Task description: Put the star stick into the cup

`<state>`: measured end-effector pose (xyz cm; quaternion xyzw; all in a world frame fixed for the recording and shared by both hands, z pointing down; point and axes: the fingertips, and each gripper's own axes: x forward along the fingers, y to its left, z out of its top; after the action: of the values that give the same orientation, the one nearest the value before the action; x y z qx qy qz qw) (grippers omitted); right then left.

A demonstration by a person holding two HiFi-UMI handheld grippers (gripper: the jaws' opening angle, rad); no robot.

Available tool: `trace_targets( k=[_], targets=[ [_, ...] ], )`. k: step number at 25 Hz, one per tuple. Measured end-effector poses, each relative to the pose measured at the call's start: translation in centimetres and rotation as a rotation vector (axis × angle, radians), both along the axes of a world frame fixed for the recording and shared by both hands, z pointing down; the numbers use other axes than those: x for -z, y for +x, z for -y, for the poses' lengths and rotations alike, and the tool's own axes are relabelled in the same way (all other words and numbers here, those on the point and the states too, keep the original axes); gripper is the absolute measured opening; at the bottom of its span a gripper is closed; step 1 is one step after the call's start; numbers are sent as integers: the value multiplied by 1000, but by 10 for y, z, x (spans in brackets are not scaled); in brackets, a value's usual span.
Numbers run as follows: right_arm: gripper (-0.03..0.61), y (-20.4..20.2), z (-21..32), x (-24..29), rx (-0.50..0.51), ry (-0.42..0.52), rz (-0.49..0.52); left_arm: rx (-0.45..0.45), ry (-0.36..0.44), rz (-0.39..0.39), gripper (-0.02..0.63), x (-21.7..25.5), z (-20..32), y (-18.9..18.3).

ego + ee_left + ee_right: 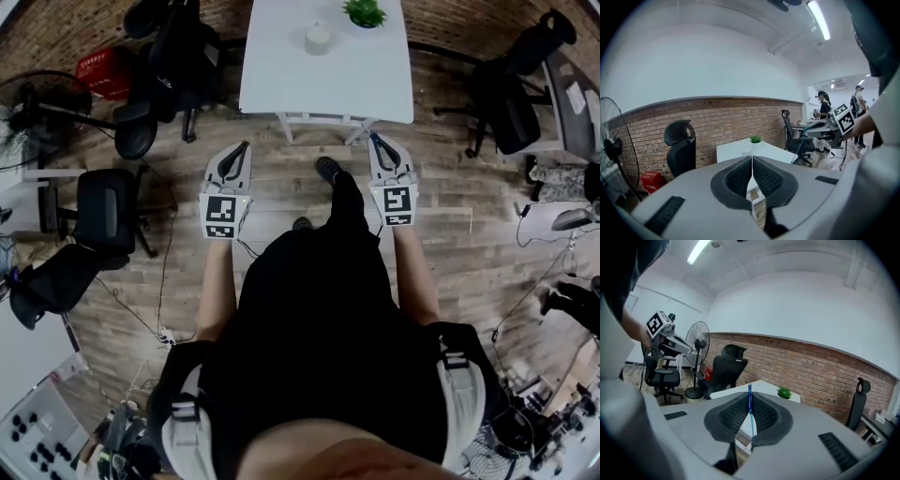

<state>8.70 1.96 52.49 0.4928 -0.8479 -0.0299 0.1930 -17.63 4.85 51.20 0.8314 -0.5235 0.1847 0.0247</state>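
Left claw [244, 146], right claw [376, 141]: grey shells, black ribbed pads [739, 177], black-white marker cube [223, 216] behind each. Black top [319, 328], black shoe [328, 170], grey buckled straps [185, 424].

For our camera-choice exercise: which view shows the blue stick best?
The right gripper view: the blue stick stands upright, clamped between the right gripper's jaws. The head view and left gripper view show only that gripper, with no stick discernible.

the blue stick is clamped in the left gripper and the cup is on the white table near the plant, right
Not quite. The blue stick is clamped in the right gripper, as the right gripper view shows. The left gripper has its jaws together with nothing between them. The rest holds: in the head view the cup stands on the white table near the plant.
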Motion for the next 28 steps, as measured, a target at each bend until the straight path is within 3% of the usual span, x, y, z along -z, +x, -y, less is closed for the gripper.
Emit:
trace_targets(
  k=[12,28],
  targets=[
    [14,5,44,3,21,6,8,3,-20,15,23,-1,25,11],
    [14,4,145,16,107,16,13,44,-27,28,23,14,105,26]
  ],
)
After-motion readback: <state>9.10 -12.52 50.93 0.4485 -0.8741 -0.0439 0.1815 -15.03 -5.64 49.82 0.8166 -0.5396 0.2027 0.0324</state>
